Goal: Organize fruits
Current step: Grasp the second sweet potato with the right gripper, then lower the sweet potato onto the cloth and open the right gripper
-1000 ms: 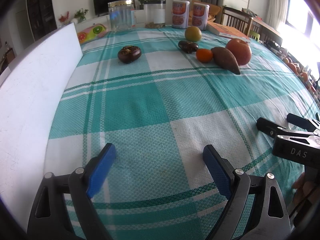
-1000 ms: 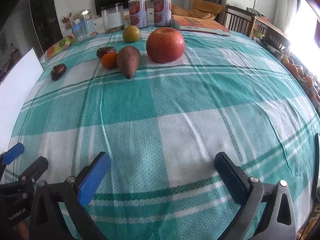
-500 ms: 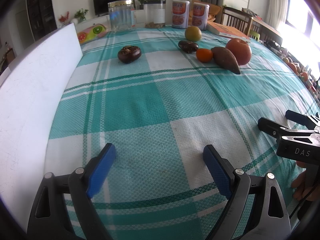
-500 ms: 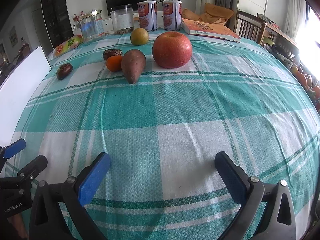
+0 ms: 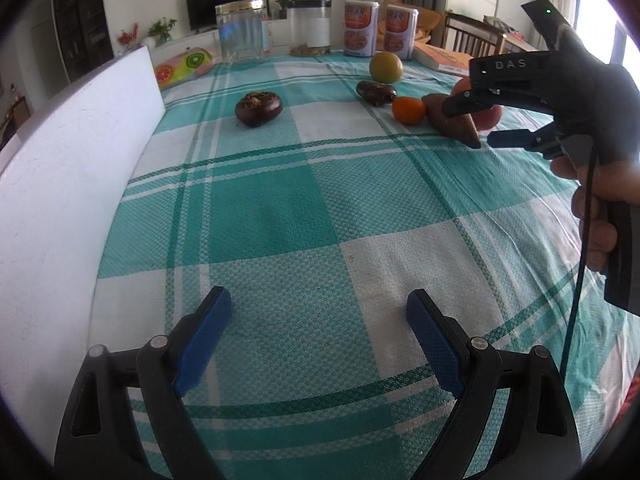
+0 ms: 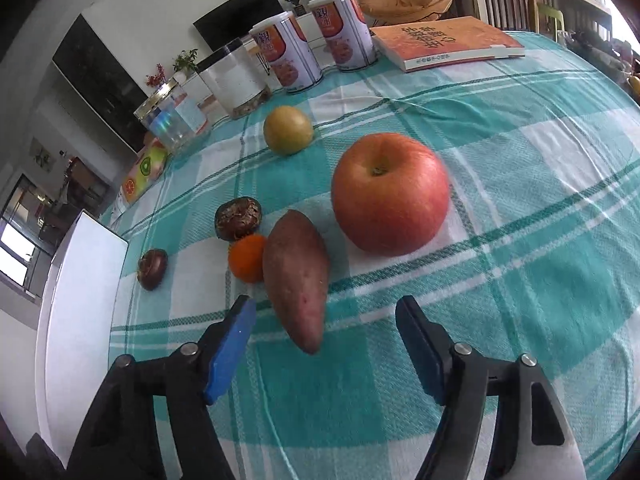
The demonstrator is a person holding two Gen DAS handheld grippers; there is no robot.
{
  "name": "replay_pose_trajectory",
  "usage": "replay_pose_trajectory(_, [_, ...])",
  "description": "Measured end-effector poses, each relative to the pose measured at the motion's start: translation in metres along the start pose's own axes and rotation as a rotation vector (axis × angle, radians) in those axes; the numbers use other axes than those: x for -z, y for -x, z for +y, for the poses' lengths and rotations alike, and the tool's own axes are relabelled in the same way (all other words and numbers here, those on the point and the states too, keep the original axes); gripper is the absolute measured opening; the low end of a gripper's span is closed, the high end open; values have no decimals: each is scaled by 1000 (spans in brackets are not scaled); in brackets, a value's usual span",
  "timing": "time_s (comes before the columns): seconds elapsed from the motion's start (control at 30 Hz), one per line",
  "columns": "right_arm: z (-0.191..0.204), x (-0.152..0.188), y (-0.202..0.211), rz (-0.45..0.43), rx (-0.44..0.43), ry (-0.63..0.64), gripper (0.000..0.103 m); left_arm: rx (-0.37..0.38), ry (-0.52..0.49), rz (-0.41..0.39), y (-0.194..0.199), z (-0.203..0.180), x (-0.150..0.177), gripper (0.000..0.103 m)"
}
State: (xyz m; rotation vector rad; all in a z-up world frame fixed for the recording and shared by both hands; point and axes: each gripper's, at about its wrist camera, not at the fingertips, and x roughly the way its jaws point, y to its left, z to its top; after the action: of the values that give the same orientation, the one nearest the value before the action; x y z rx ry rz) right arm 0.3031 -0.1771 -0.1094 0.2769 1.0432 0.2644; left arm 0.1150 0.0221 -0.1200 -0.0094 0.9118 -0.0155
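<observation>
On the teal checked tablecloth lie a red apple, a sweet potato, a small orange, a yellow-green pear and two dark brown fruits. My right gripper hovers just short of the sweet potato's near tip, its jaws closing, pads not touching it. In the left wrist view the right gripper hangs over the sweet potato beside the orange. My left gripper stands open over bare cloth, nothing between its fingers.
A white board runs along the table's left edge. At the back stand two printed cans, clear jars, a book and a fruit-patterned pack. A person's hand holds the right gripper. Chairs stand beyond the table.
My right gripper has moved forward across the table to the sweet potato, rolled, and narrowed its jaws. The left gripper has not moved.
</observation>
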Motion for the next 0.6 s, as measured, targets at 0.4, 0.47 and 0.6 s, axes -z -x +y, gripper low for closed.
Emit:
replay_pose_trajectory(0.4, [-2,40,27,0,-12,13,40,0,0,0,0,0,0,91])
replay_pose_trajectory(0.47, [-6,66,47,-1,12,45,40,0,-1,0,0,0,0,91])
replay_pose_trajectory(0.6, [-4,121,75,-20,85,130,40,-1,-1,0,0,0,0,91])
